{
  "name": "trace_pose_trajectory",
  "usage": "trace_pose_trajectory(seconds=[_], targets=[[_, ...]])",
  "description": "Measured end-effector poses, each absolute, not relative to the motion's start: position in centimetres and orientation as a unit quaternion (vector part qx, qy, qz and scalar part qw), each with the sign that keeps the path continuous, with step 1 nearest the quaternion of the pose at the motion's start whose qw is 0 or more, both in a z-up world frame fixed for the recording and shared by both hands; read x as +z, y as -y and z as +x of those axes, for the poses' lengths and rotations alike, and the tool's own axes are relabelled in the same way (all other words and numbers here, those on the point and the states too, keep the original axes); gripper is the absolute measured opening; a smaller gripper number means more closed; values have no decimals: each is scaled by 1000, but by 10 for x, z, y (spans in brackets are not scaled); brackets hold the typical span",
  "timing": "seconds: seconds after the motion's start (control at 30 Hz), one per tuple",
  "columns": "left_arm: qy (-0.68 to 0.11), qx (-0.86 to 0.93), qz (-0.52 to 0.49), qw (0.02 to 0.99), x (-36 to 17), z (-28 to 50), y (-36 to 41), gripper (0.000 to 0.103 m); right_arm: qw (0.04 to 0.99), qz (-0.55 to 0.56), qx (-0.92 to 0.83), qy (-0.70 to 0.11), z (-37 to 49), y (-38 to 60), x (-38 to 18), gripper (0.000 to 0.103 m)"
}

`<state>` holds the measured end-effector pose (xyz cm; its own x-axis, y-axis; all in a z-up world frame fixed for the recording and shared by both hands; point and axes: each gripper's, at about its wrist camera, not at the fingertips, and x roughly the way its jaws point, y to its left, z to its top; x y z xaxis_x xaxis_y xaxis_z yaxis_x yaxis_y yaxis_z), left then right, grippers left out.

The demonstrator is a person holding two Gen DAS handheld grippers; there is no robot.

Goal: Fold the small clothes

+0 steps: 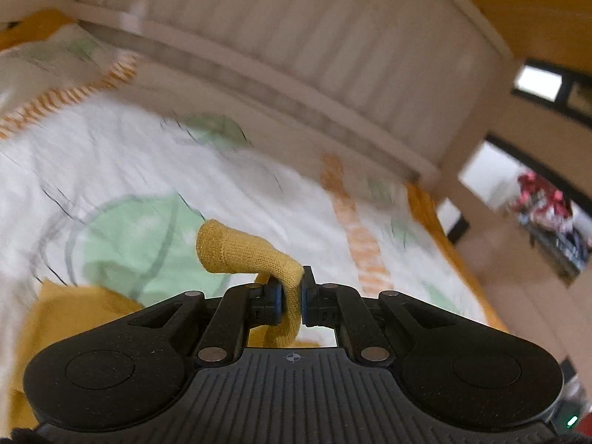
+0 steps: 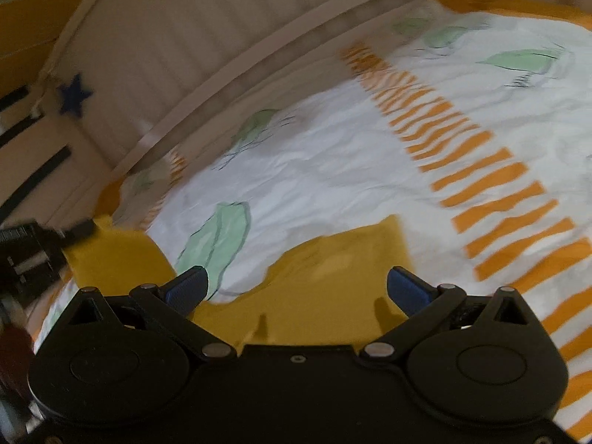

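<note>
A small mustard-yellow knit garment [image 2: 333,288] lies on the bed. My left gripper [image 1: 292,301] is shut on one end of it, a ribbed cuff [image 1: 236,251] that sticks up and to the left above the jaws; more of the garment [image 1: 74,318] lies low at the left. My right gripper [image 2: 296,286] is open, its blue fingertips [image 2: 407,286] spread just above the flat yellow cloth, holding nothing. The left gripper [image 2: 29,255] shows at the left edge of the right wrist view, beside another part of the garment [image 2: 118,255].
The bed has a white sheet [image 2: 333,170] with green leaf prints and orange stripes [image 2: 492,192]. A beige ribbed headboard [image 1: 296,37] runs along the far side. A doorway and shelves [image 1: 536,222] show at the right.
</note>
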<state>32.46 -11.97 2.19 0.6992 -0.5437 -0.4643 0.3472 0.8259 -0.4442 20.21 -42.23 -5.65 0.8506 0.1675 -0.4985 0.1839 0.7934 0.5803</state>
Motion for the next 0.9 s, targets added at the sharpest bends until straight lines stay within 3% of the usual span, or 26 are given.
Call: trace_pose_trajectory(seconds=[0.13, 0.2, 0.37, 0.4, 0.67, 0.9], targets=[[-338, -268, -146, 890, -8, 323, 151, 13, 902, 332, -38, -273, 201, 438, -60, 103], [-354, -287, -137, 880, -20, 320, 160, 39, 899, 341, -48, -271, 200, 445, -61, 103], [-365, -340, -100, 861, -25, 306, 171, 83, 896, 349, -61, -269, 198, 452, -63, 103], [-364, -348, -90, 859, -24, 302, 171, 86, 895, 350, -63, -269, 198, 453, -64, 103], [-346, -339, -11, 875, -26, 267, 138, 91, 894, 342, -54, -285, 203, 448, -71, 103], [-379, -246, -22, 892, -50, 279, 60, 91, 900, 317, -32, -298, 210, 433, -80, 103]])
